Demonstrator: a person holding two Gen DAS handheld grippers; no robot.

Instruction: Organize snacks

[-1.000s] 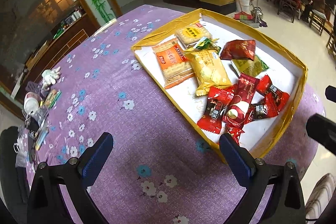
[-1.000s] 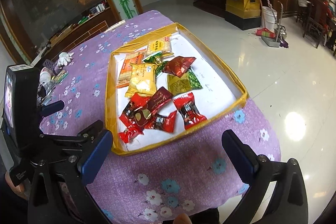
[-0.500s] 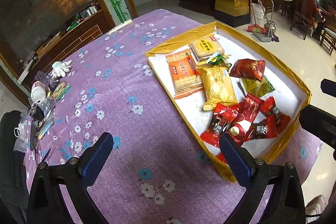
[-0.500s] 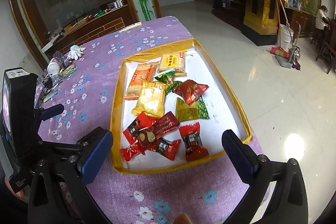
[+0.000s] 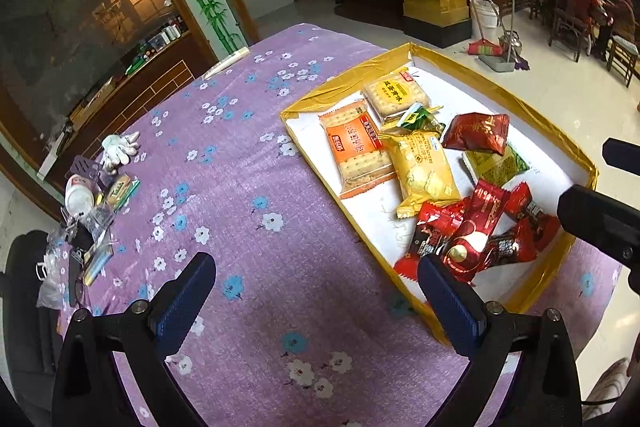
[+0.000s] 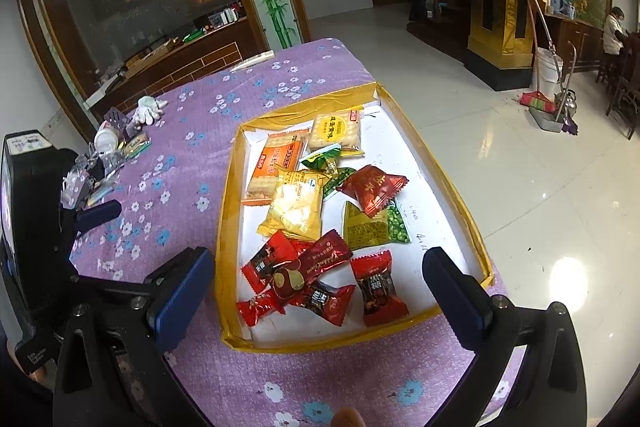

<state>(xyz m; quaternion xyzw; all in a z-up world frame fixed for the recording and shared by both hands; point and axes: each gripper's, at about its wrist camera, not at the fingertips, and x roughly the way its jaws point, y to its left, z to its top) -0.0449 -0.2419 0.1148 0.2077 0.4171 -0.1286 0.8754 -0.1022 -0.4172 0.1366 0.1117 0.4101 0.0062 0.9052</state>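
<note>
Both grippers wide apart, empty.

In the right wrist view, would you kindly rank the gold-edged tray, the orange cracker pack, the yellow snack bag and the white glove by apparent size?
1. gold-edged tray
2. yellow snack bag and orange cracker pack: too alike to rank
3. white glove, though it lies farthest from the camera
</note>
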